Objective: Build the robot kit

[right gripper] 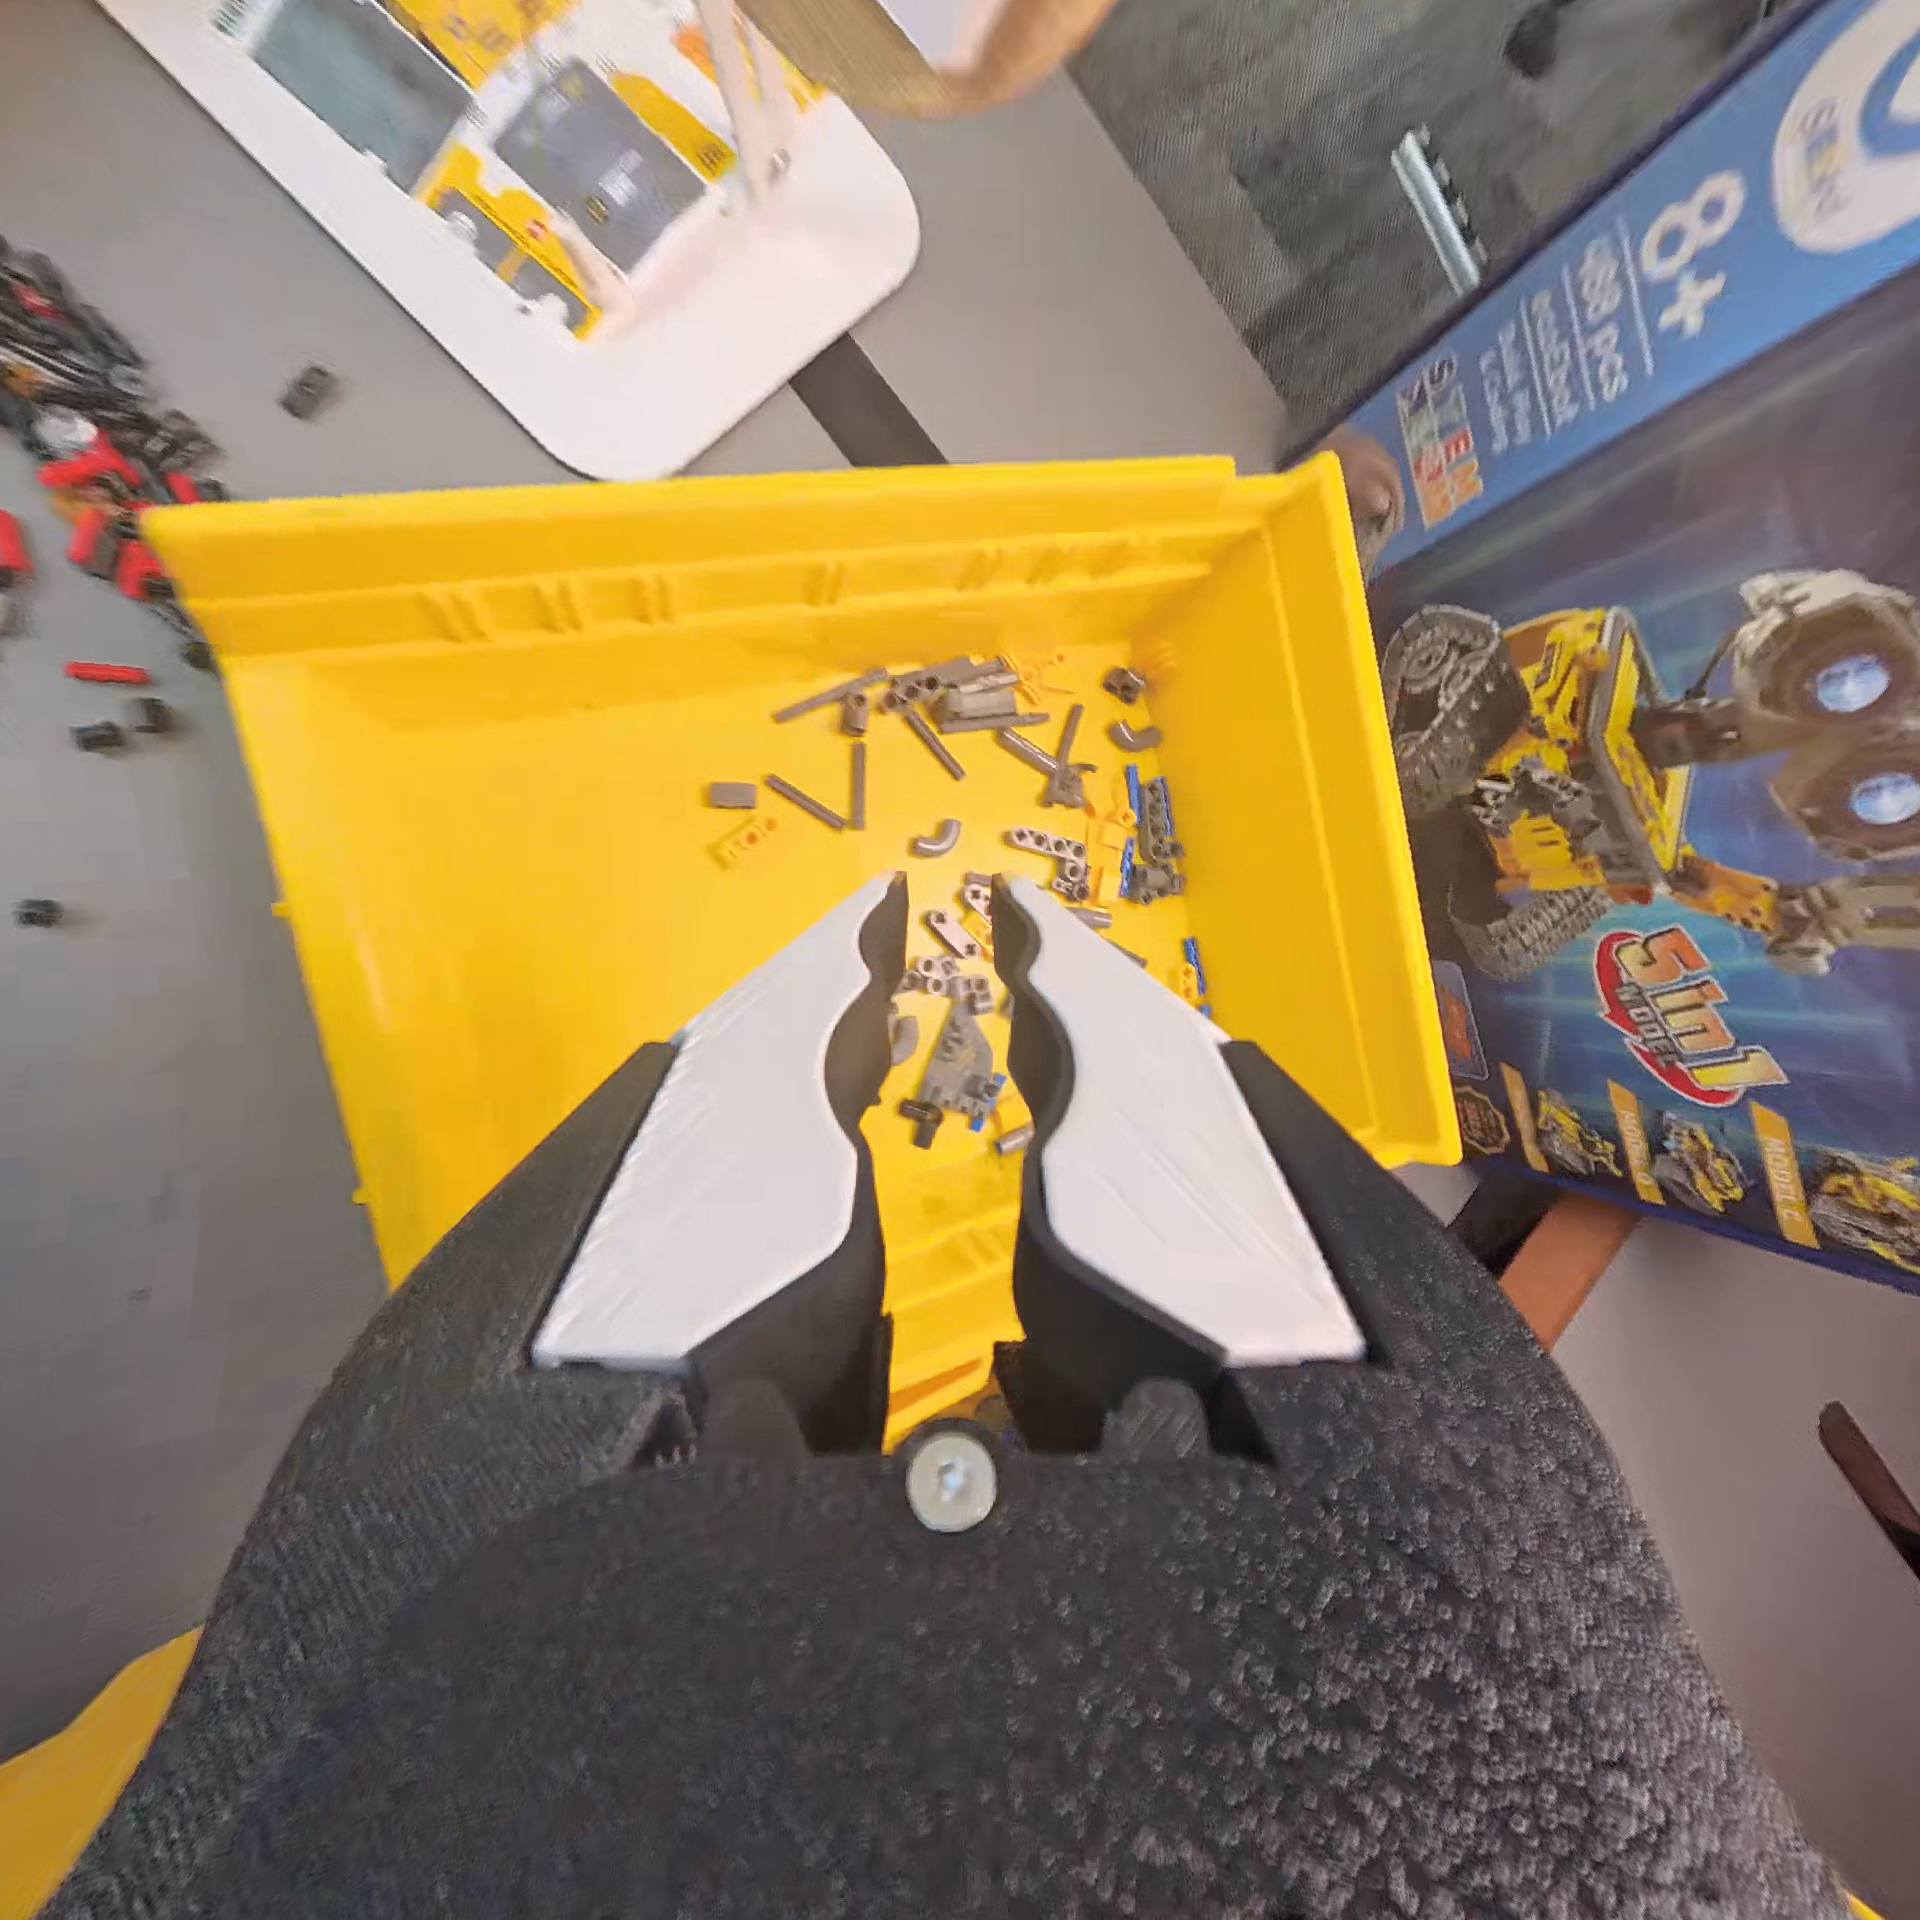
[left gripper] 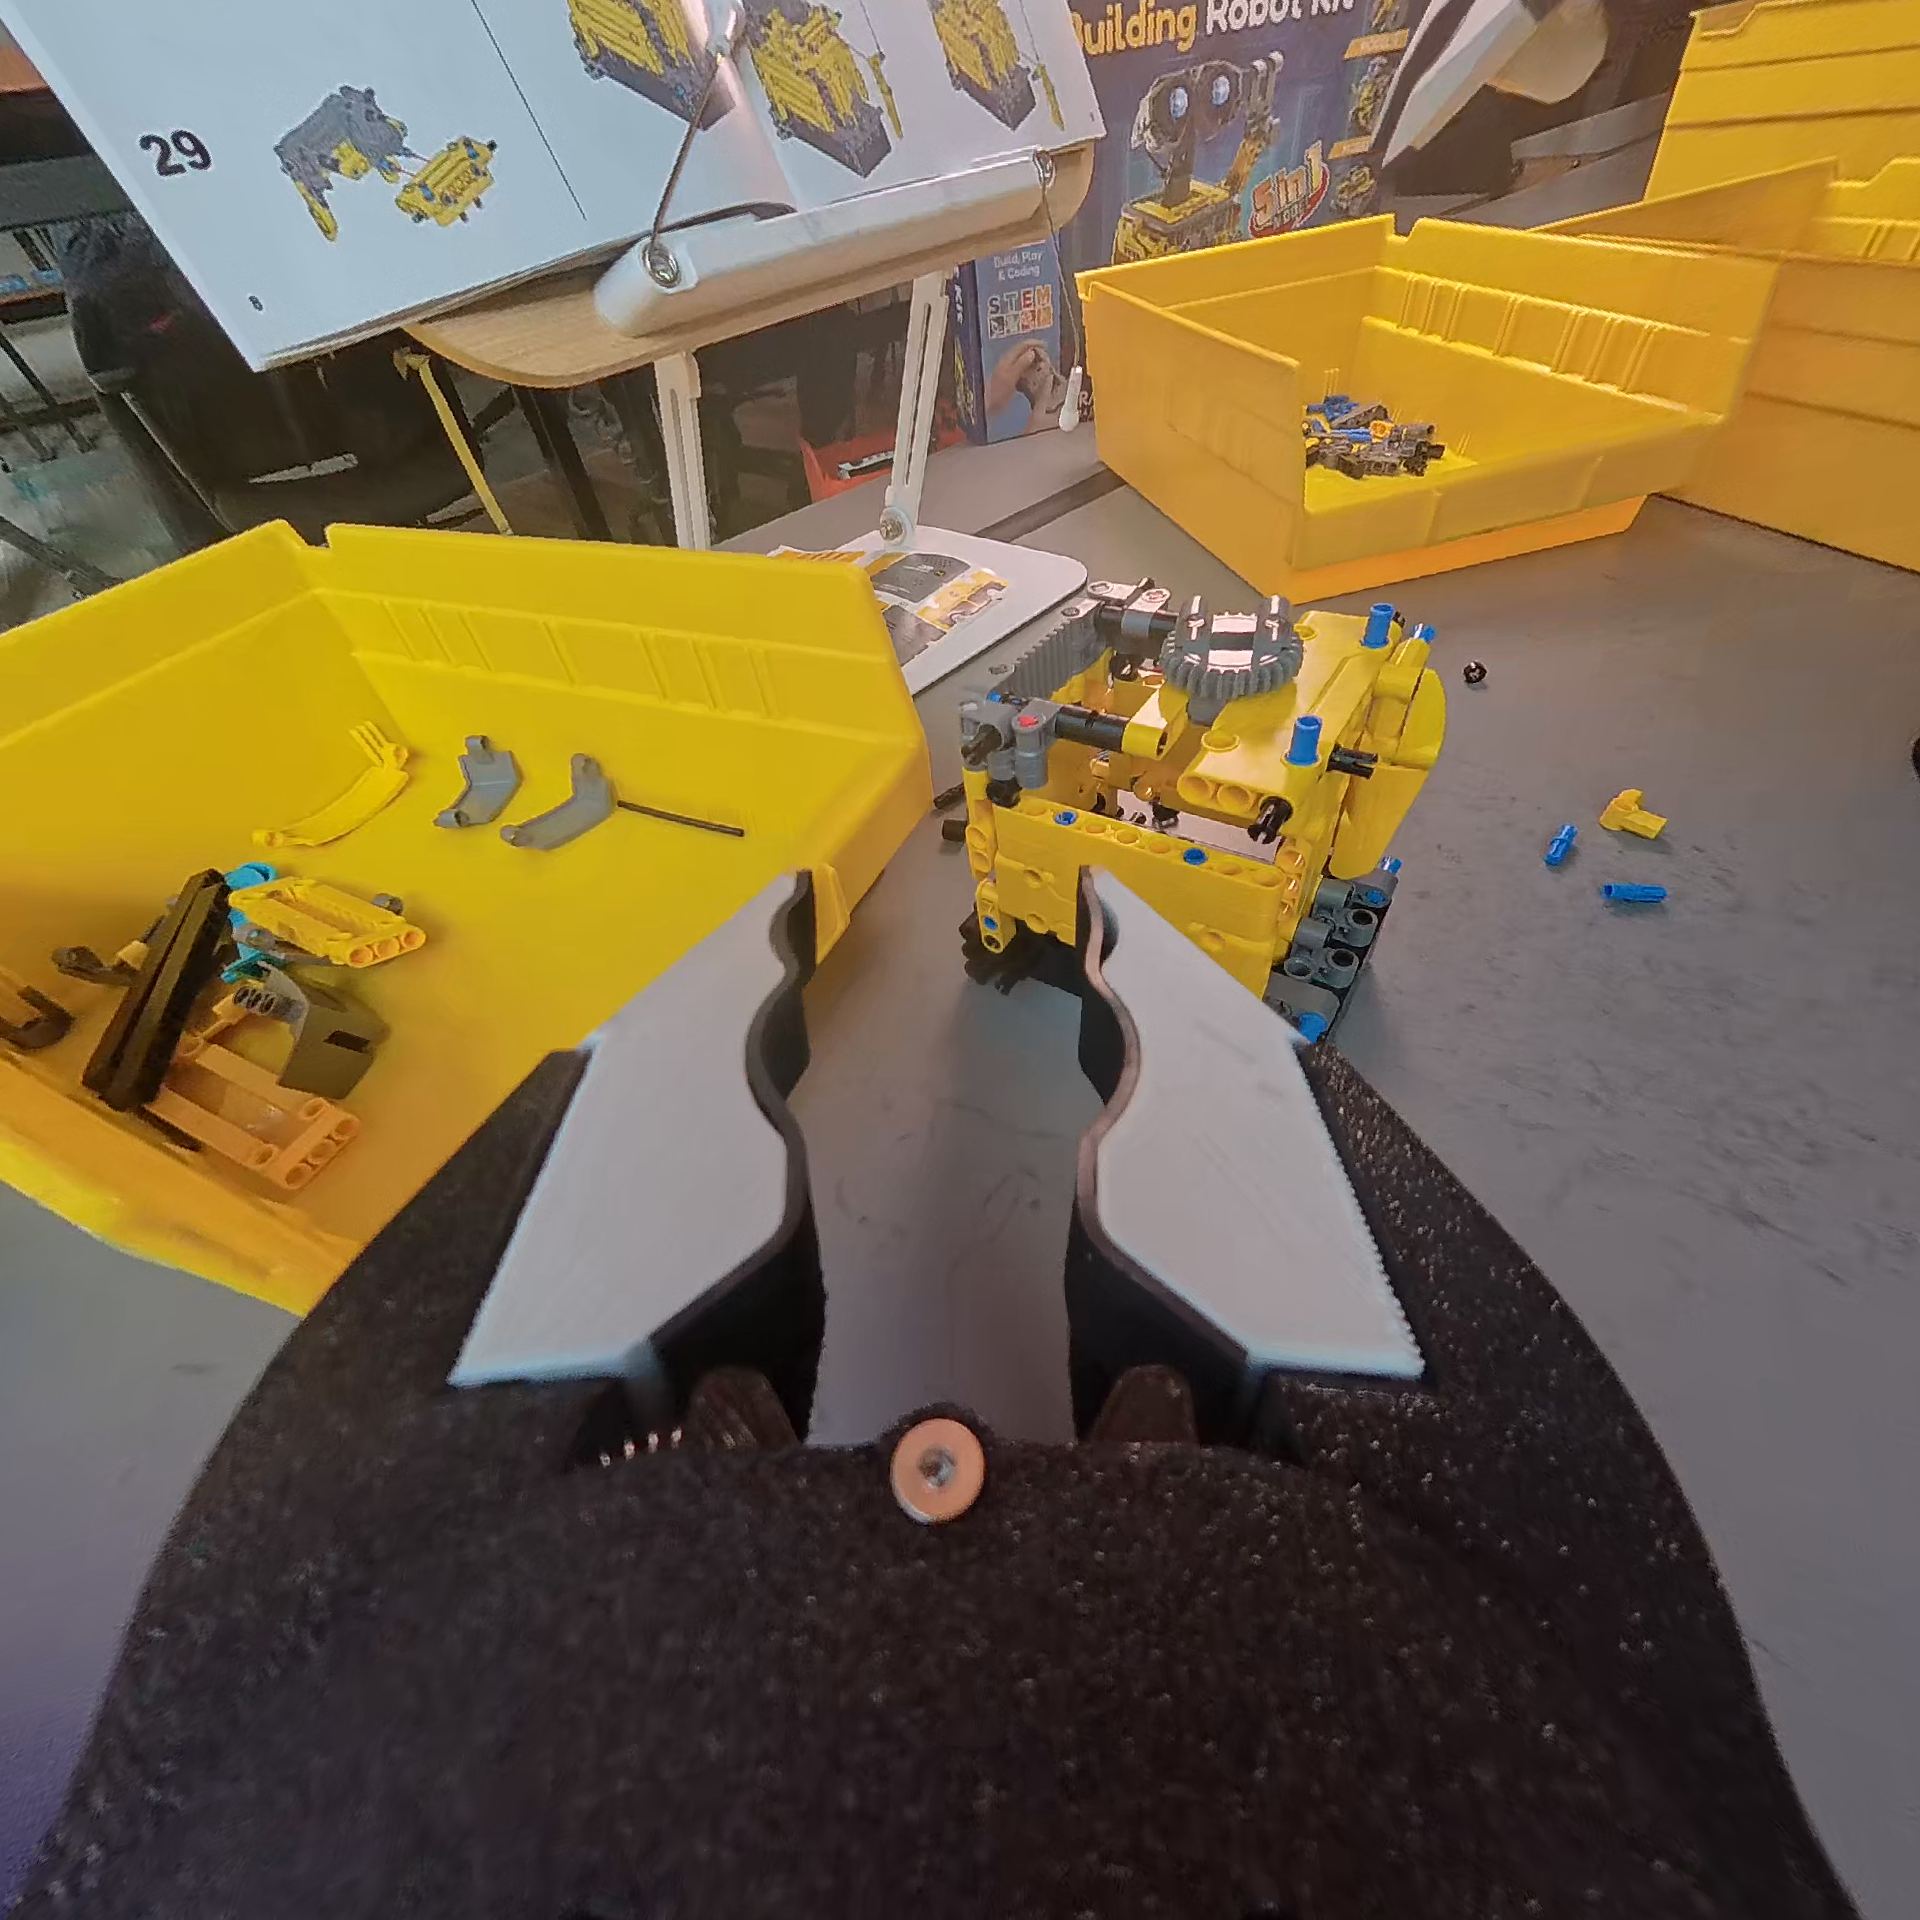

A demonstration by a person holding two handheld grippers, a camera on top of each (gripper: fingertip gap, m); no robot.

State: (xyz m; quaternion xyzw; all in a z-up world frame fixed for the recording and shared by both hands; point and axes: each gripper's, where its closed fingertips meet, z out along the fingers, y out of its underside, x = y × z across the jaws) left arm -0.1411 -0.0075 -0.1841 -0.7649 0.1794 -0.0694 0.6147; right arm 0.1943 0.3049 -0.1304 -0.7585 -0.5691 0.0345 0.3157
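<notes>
Black textured housing fills the foreground of both wrist views. From it, the left claw (left gripper: 940,894) is seen with its grey-white fingers (left gripper: 665,1143) spread moderately apart and nothing between them, held above the grey worktop (left gripper: 1558,1143). Just beyond its tips, a yellow brick-built model (left gripper: 1195,790) is stood on the worktop, topped by a grey gear ring (left gripper: 1231,649). To the left, a yellow bin (left gripper: 623,644) is placed, holding curved grey and yellow parts and a partly built assembly. Loose blue pins (left gripper: 1631,891) are scattered to the right of the model. Farther back, a second yellow bin (left gripper: 1247,312) and an instruction booklet on a stand (left gripper: 343,156) are seen.

The right claw (right gripper: 945,883) is held narrowly parted and empty over a yellow parts bin (right gripper: 468,935), its tips above a scatter of small grey, blue and yellow pieces (right gripper: 1039,852). A blue kit box (right gripper: 1662,727) is set beside the bin; red and black pieces (right gripper: 94,499) lie on the worktop at the left.
</notes>
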